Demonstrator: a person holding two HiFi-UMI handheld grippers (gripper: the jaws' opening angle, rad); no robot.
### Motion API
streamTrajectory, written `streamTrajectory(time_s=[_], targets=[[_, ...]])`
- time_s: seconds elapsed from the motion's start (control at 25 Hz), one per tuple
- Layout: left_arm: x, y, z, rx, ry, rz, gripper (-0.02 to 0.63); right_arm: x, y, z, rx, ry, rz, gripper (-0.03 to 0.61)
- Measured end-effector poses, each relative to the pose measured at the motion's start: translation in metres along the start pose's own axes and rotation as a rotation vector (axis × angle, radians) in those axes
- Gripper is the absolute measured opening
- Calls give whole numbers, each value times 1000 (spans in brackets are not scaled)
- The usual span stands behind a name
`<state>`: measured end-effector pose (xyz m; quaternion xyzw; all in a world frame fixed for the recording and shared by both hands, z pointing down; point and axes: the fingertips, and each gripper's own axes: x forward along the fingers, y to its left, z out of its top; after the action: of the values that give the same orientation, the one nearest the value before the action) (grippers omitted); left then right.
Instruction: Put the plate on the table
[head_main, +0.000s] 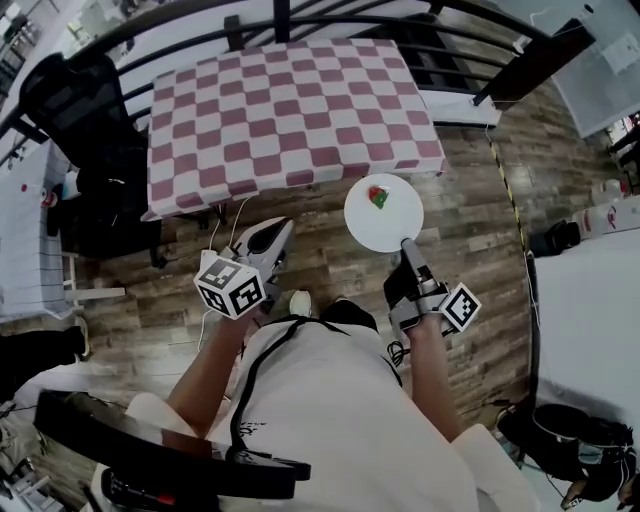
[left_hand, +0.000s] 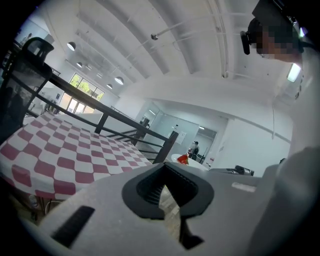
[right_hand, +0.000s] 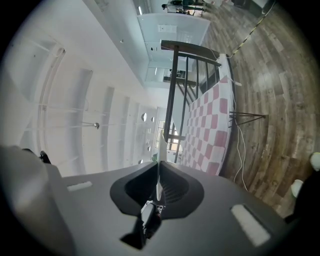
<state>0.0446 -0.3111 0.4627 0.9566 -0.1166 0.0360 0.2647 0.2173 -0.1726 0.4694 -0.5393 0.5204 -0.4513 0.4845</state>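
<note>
Your right gripper (head_main: 408, 247): its jaws pinch the near rim of the plate (head_main: 383, 213). In the right gripper view the plate shows edge-on, a thin white line between the pads.
Your left gripper (head_main: 281, 229): its jaws are pressed together at the tips with nothing between them. It points toward the counter (head_main: 290, 110), beside the plate and apart from it.
Plate: white and round, held roughly flat in the air over the wooden floor (head_main: 470, 230). It sits just short of the counter's near edge, by its right corner.
On the plate: a small red and green piece (head_main: 377, 196) lies near the middle. You cannot tell what it is.
Counter: it wears a red-and-white checked cloth, and a dark railing (head_main: 280, 25) runs behind it.
</note>
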Motion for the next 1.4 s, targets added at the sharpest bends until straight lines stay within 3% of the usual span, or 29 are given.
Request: streamTrajectory(time_s=[0.32, 0.64, 1.12, 1.4], targets=[[23, 19, 3, -24, 5, 22, 6, 44, -31, 29, -4, 13, -21, 21], [78, 46, 14, -24, -13, 91, 6, 113, -74, 85, -10, 91, -8, 20], [169, 86, 16, -30, -11, 202, 6, 212, -176, 141, 23, 259, -55, 21], [197, 105, 20, -35, 0, 270, 6, 259, -226, 146, 52, 341, -92, 21]])
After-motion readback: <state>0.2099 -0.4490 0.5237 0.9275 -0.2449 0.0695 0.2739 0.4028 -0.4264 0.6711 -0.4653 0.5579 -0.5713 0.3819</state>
